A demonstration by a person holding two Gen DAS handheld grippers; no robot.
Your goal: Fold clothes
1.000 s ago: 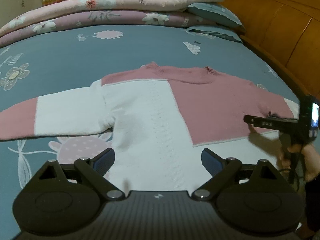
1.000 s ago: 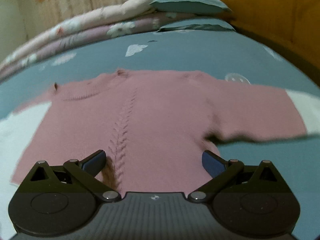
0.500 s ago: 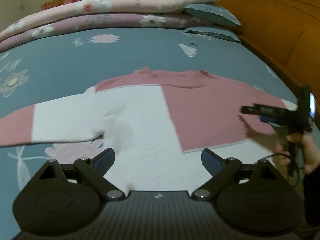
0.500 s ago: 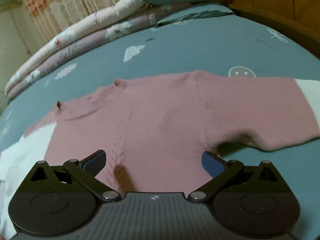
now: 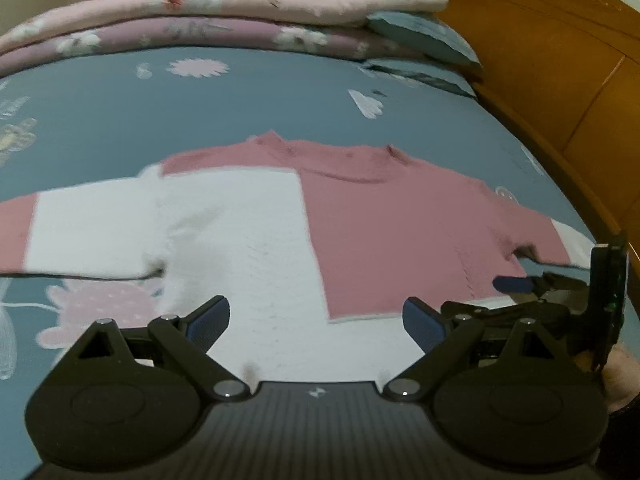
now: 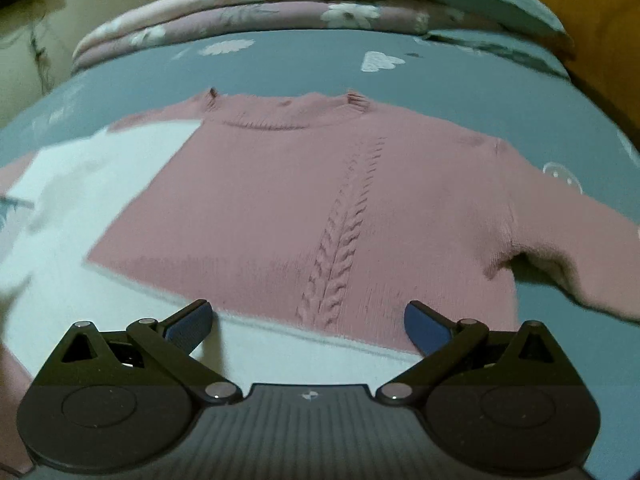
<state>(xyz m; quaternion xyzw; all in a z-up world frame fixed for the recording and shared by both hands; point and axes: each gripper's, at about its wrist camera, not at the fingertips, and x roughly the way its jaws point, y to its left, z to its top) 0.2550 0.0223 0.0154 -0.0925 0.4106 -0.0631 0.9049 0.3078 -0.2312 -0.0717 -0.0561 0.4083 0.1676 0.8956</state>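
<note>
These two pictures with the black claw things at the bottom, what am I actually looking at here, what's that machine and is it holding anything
There is no robot here. A person holds a hand-held two-finger gripper in each hand, and each gripper carries a wide-angle camera looking forward along its fingers. One picture comes from the left gripper, the other from the right gripper. The black arms with blue pads at the bottom are each gripper's own fingers.

In the left picture you can also see the right gripper from the side, at the right edge.

On the bed lies a pink and white sweater, spread flat with its sleeves out. Folded quilts are stacked at the far side, beside a wooden headboard.

Both grippers are open and hold nothing; they hover near the sweater's bottom edge.
</note>
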